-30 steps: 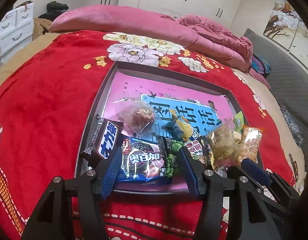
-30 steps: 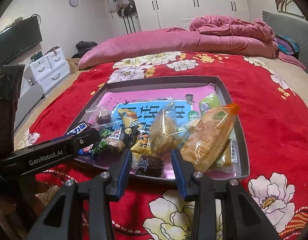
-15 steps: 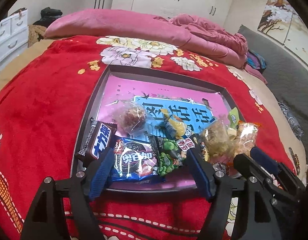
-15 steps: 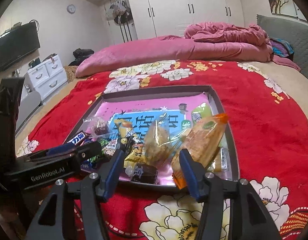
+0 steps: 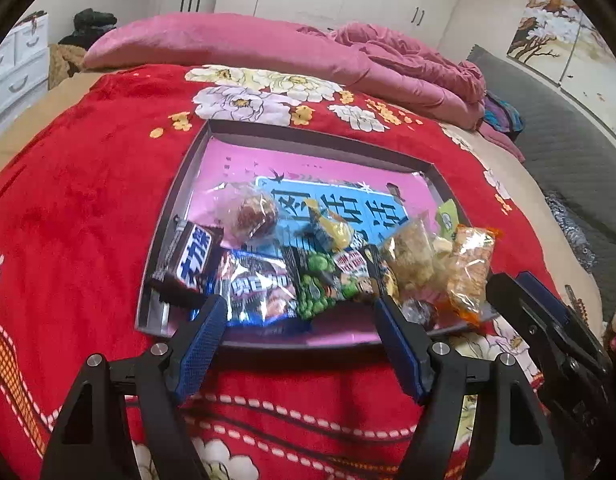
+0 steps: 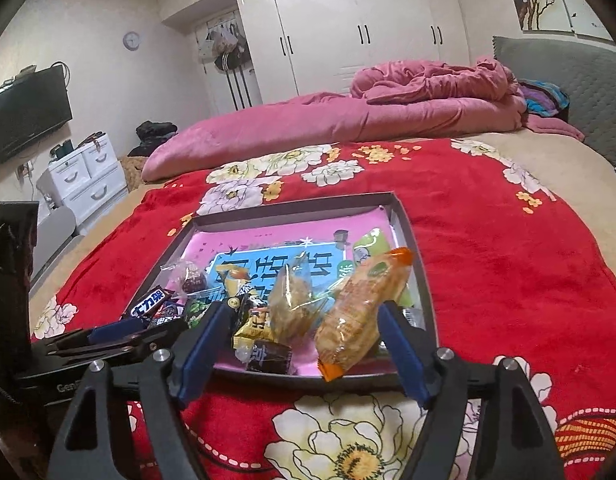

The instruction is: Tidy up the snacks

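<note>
Across the lower half of the shallow grey tray (image 5: 175,200), crinkly wrapped snacks (image 5: 263,292) lie jumbled, sorting seemingly barely begun, with left tool (image 5: 297,322) and right tool (image 6: 303,334) both wide open, empty.

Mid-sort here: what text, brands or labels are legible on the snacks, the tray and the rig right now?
"士力架" on the dark chocolate bar.
"奥巴加" is my best reading of the blue cookie pack; the middle character is unclear.
"Gen", cut off, on the left gripper body.
Large characters on the blue panel of the tray liner: partly covered, unsure.
Green pea pack, orange-ended pack: too blurred.
</note>
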